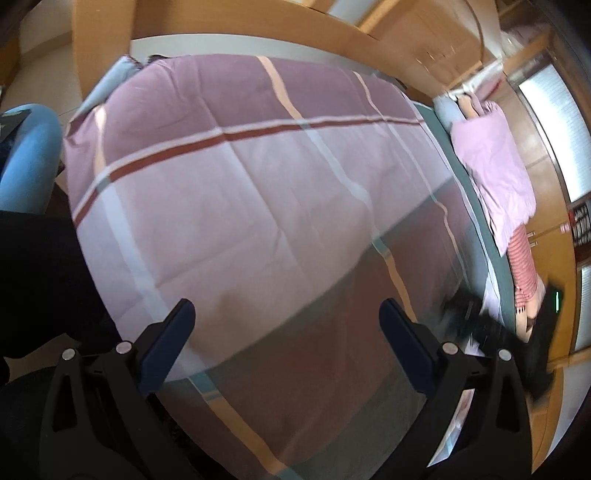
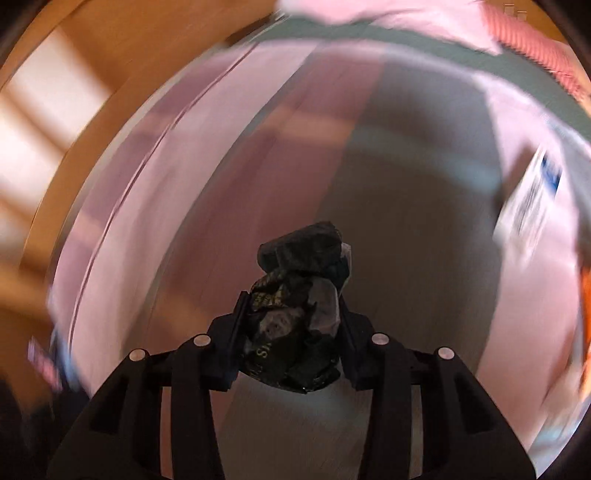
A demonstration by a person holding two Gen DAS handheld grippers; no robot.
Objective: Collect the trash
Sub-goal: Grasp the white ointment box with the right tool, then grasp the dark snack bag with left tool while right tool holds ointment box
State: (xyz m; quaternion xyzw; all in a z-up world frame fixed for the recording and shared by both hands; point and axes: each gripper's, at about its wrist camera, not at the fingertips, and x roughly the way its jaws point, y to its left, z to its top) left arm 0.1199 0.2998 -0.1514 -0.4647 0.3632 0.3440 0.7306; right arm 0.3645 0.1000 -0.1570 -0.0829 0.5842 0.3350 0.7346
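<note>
- My right gripper (image 2: 291, 314) pointed steeply down over the bed, and its fingers (image 2: 231, 343) were clenched on a crumpled black wrapper (image 2: 299, 306).
- The wrapper was a wad of dark foil or plastic with some pale, greyish patches and a few gold letters I could not read; its top bulged out past the fingertips.
- Both pads pressed against the sides of the wad, so the trash sat off the bed, held between the fingers.
- The rest of the right wrist view was smeared by blur: I could make out the pink and mauve striped bedspread (image 2: 207, 192) beneath, wooden furniture (image 2: 74, 92) along the left edge, and a white and blue object (image 2: 532, 206) lying on the bedspread at the right, too blurred to name.
- My left gripper (image 1: 288, 325) hung over the same bed with its fingers (image 1: 173, 339) released and standing wide apart, nothing between them.
- Below it I saw the bedspread (image 1: 240, 177) laid flat, with a dark red band and peach and pale blue stripes crossing it.
- A pink folded quilt (image 1: 495, 173) lay on the far right side of the bed, just beside a red and white striped cloth (image 1: 524, 269).
- A blue rounded object (image 1: 29, 158) showed at the left edge, and a dark sleeve (image 1: 40, 280) filled the lower left.
- The wooden bed frame (image 1: 236, 26) curved across the top.
</note>
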